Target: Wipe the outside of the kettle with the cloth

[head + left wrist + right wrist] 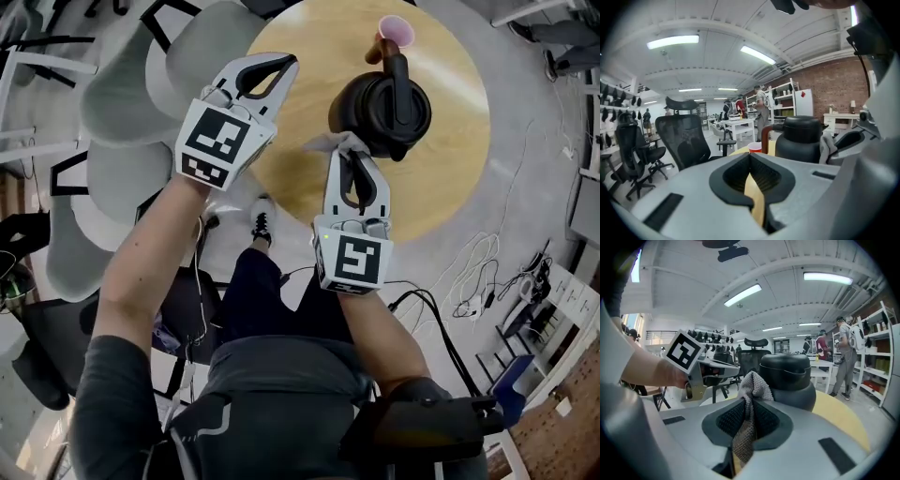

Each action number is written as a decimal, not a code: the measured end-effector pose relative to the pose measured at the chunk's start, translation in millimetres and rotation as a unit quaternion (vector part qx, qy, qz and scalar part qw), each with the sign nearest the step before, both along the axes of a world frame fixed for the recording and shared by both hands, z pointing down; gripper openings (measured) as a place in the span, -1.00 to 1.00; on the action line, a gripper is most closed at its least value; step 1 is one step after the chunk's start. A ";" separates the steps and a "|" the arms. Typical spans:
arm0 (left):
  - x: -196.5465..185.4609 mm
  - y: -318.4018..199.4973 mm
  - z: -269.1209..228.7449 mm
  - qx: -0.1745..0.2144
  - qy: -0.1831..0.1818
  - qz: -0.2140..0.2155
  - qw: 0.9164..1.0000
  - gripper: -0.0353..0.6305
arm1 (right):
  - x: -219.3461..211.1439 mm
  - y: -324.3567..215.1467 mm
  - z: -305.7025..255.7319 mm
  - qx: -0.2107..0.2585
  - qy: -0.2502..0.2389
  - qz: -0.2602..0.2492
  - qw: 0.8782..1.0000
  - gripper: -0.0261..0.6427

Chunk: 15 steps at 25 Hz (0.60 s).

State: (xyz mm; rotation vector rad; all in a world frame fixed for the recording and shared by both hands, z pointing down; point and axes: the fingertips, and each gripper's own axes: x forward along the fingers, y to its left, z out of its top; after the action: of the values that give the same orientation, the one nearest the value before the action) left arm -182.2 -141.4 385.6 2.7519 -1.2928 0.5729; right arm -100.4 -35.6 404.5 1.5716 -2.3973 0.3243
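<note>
The round wooden table (441, 192) filled the upper middle of the head view, with grey office chairs (122, 103) crowded at its left edge. The kettle (380, 112) stood upright on the tabletop, toward the far side. It was matt black, with a squat rounded body, a domed lid and a broad black handle arching over the top. A brownish part stuck out on the side that faced the cup. In the right gripper view the kettle (787, 380) rose just behind the jaws, its lid set off from the body by a thin seam.

The right gripper (349, 152) pointed at the kettle's near side, its jaws clamped on the cloth (330, 142). This was a grey, coarsely knitted rag (751, 387), bunched into a peak above the pads and apparently lying against the kettle's wall. The left gripper (292, 62) was held over the table's left edge, apart from the kettle, its jaws together with nothing between them.

A small pink cup (396, 31) stood just beyond the kettle.
</note>
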 end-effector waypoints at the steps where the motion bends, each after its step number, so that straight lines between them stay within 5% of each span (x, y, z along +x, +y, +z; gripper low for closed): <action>1: 8.0 -3.5 2.2 0.002 -0.002 0.022 1.000 -0.87 | 0.1 1.0 0.8 0.002 -0.002 0.008 1.000 -0.76; 9: 64.7 -44.9 25.9 -0.004 0.007 0.124 0.992 -0.83 | -4.2 -4.0 58.4 -0.048 0.000 0.034 0.998 -0.76; 15: 102.6 -60.9 41.8 0.005 -0.024 0.215 0.976 -0.46 | -1.4 -5.9 92.3 -0.078 0.003 0.040 0.996 -0.76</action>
State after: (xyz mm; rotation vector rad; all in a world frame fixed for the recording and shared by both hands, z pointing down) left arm -79.7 -202.3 427.3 3.0570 -0.7000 0.6561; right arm -101.8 -41.5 496.8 1.5972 -2.2479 0.5091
